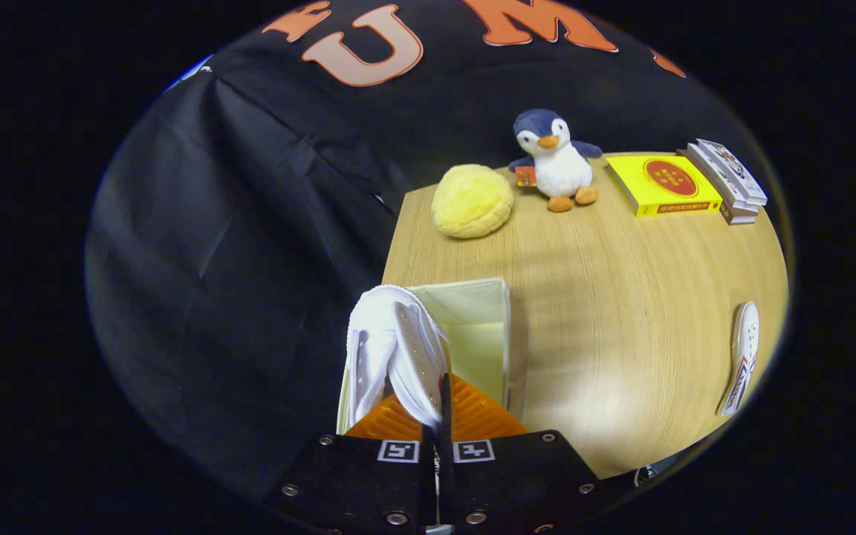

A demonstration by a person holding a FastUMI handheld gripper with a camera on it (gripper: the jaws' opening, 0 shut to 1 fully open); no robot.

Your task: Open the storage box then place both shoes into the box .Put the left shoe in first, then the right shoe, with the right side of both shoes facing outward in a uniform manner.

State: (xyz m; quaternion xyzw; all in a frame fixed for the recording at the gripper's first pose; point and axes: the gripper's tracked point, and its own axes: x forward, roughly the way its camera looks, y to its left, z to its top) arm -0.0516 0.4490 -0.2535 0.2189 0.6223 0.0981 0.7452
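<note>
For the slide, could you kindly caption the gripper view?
Gripper shut on a white shoe, held over the open storage box; second shoe waits on the table.

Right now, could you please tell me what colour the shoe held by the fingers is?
White; the shoe shows best in the gripper view, over the open storage box.

Sharp, fisheye-bent; glare on table (pixel 584 386).

Two shoes (pixel 391 357) (pixel 741 357), one box (pixel 484 327), two plush toys (pixel 556 160) (pixel 472 200), three books (pixel 662 186) (pixel 718 178) (pixel 736 169).
</note>
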